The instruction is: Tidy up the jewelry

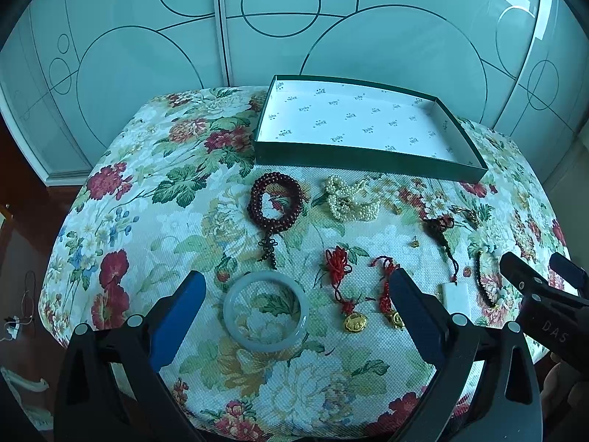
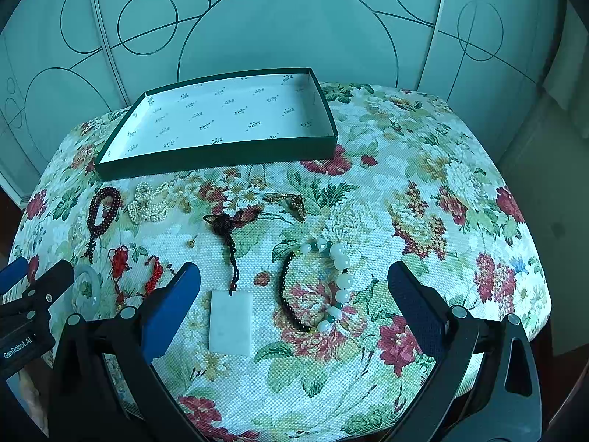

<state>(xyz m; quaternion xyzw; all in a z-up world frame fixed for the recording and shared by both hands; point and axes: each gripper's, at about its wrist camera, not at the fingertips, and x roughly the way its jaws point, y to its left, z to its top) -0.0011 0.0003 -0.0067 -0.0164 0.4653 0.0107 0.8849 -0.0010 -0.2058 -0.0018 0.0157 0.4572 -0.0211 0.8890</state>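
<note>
A green box (image 1: pixel 368 160) with a white lining stands open at the back of the table; it also shows in the right wrist view (image 2: pixel 221 154). In front of it lie a dark red bead bracelet (image 1: pixel 275 202), a pearl strand (image 1: pixel 349 199), two red cord charms with gold pendants (image 1: pixel 340 287) and a pale jade bangle (image 1: pixel 265 311). My left gripper (image 1: pixel 298 287) is open, above and around the bangle. My right gripper (image 2: pixel 294 280) is open over a white jade pendant (image 2: pixel 231 322) on a dark cord and a white-and-dark bead bracelet (image 2: pixel 331 287).
The table wears a floral cloth (image 2: pixel 423 191). A small gold brooch (image 2: pixel 291 202) and a tiny gold earring (image 2: pixel 190 243) lie mid-table. Frosted sliding doors (image 1: pixel 257 37) stand behind. The right gripper shows at the right edge of the left wrist view (image 1: pixel 541 276).
</note>
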